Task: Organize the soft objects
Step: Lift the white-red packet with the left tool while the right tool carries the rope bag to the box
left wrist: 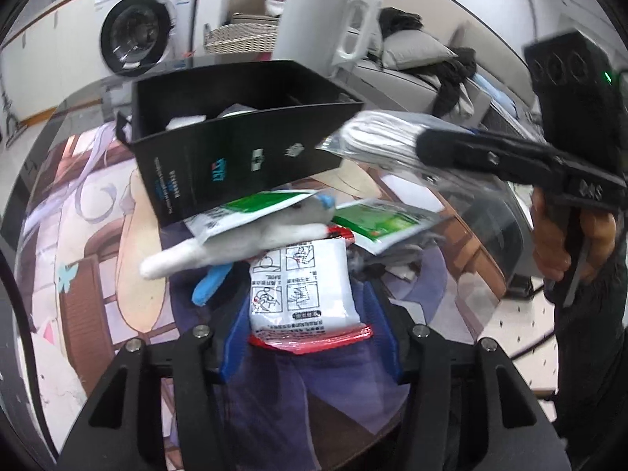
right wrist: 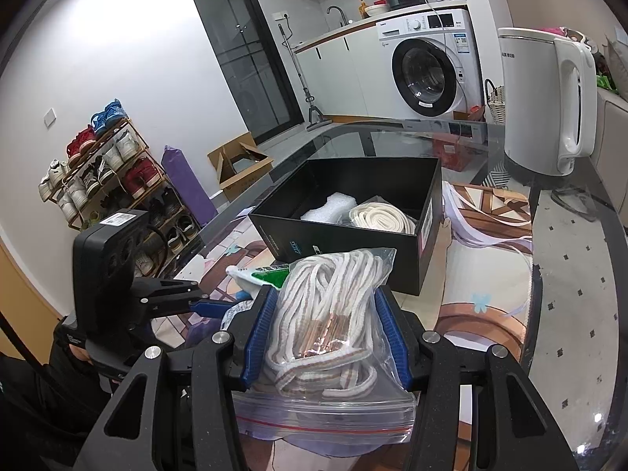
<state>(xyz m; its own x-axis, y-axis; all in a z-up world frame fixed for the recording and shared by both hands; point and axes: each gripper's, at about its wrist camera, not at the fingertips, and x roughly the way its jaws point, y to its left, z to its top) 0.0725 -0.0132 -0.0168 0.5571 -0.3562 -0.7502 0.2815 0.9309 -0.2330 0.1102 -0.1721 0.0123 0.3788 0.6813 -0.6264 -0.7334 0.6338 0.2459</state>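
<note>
Two grippers at work, left gripper closed on white sachet, right gripper clamping bagged rope, black box beyond.

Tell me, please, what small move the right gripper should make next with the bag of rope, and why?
Probably carry it forward over the black box and let go. The right gripper is shut on the bag of rope, held above the table, and the open box just ahead already holds a cream coil, with room beside it.
</note>
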